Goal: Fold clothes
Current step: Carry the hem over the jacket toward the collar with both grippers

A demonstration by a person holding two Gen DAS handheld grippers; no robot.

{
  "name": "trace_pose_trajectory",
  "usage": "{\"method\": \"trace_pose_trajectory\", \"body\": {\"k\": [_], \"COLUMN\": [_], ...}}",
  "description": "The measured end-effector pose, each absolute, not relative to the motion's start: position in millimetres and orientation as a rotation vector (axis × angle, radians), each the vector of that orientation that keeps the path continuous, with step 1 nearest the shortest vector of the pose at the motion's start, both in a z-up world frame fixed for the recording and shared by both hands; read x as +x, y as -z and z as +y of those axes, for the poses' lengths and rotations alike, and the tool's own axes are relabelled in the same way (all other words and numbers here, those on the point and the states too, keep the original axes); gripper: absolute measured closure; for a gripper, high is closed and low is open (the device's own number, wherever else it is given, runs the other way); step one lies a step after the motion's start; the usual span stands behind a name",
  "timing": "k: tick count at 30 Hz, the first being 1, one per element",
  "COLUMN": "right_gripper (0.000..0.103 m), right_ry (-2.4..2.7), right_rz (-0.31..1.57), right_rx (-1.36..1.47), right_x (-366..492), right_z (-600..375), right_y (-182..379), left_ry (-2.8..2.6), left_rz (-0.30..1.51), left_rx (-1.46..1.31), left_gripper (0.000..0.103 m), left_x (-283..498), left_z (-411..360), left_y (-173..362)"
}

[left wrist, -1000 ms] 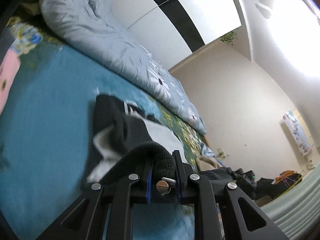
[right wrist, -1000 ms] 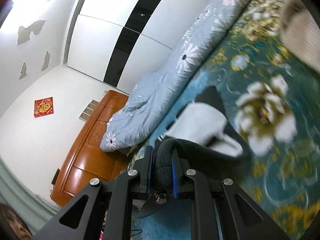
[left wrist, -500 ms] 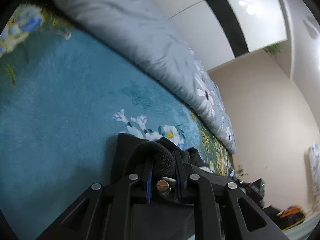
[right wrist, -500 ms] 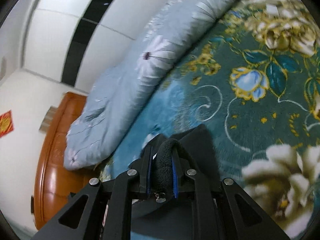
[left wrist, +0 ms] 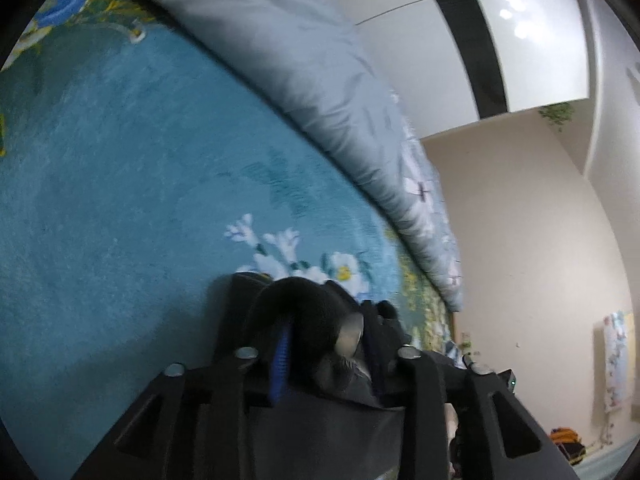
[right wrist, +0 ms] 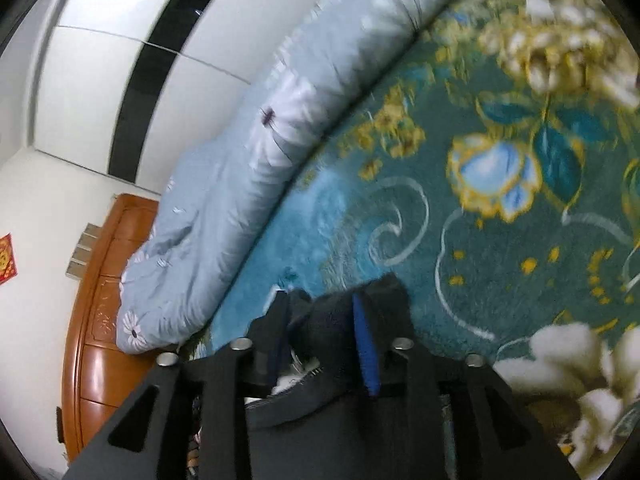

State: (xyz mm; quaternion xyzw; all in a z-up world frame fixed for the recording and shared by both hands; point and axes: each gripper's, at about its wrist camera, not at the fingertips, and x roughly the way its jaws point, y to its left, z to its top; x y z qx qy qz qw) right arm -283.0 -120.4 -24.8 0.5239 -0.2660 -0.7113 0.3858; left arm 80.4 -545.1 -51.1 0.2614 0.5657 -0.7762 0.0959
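A black fleece garment (left wrist: 304, 312) lies on the teal floral blanket (left wrist: 120, 184). My left gripper (left wrist: 326, 340) sits low over its edge, its jaws spread with a roll of the black fabric loose between them. In the right wrist view the same garment (right wrist: 332, 320) lies bunched between my right gripper's (right wrist: 320, 332) jaws, which stand apart. A bit of white lining (right wrist: 296, 376) shows under the fabric. Most of the garment is hidden under the grippers.
A rolled pale blue floral quilt (left wrist: 320, 80) runs along the far side of the bed, also in the right wrist view (right wrist: 248, 168). A wooden headboard (right wrist: 100, 320) stands to the left. White wardrobe doors with a black stripe (left wrist: 460, 20) are behind.
Both grippers carried the garment edge forward and down onto the blanket, then their jaws spread apart, loosening the fabric they were clamped on.
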Motion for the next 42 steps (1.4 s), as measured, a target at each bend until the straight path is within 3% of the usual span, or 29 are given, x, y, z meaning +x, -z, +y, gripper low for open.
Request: {"method": "trace_pose_trajectory", "body": {"k": [3, 11, 20, 24, 29, 31, 32, 33, 34, 42], "right_gripper": [0.06, 0.059, 0.059, 0.059, 0.059, 0.064, 0.074, 0.084, 0.088, 0.092], "right_ry": [1.837, 1.863, 1.788, 1.739, 1.73, 1.739, 1.759, 1.779, 1.796, 1.844], "right_rz": [-0.689, -0.653, -0.572, -0.587, -0.565, -0.52, -0.477, -0.434, -0.4, -0.357], "right_rx": [1.282, 1.416, 1.499, 1.488, 1.423, 1.404, 1.392, 1.38, 1.366, 1.157], "right_x": [-282.5, -276.7, -269.8, -266.9, -260.6, -256.1, -252.8, -249.5, -247.0, -241.8], "right_z": [-105.8, -82.1, -98.7, -106.0, -120.0, -128.7, -133.0, -137.3, -140.1, -137.7], "right_y": [13.2, 49.0, 84.5, 87.7, 74.4, 68.0, 64.5, 60.9, 57.1, 9.5], "left_ry": [2.365, 2.318, 2.303, 2.328, 2.338, 2.322, 2.32, 2.318, 2.318, 2.44], "left_rz": [1.635, 1.297, 1.43, 1.443, 1.422, 1.434, 1.435, 1.436, 1.423, 1.388], "left_rx": [0.699, 1.0, 0.984, 0.961, 0.98, 0.964, 0.955, 0.945, 0.939, 0.695], "left_gripper": [0.043, 0.042, 0.044, 0.056, 0.057, 0.057, 0.058, 0.071, 0.09, 0.093], "left_x": [92.9, 78.2, 76.7, 72.7, 62.2, 62.7, 64.0, 65.3, 65.7, 76.1], "left_z": [-543.6, -523.4, -527.5, -527.5, -523.0, -523.7, -523.5, -523.3, -522.6, -526.8], "left_y": [34.8, 55.9, 81.7, 80.1, 81.2, 82.3, 81.8, 81.2, 79.4, 41.8]}}
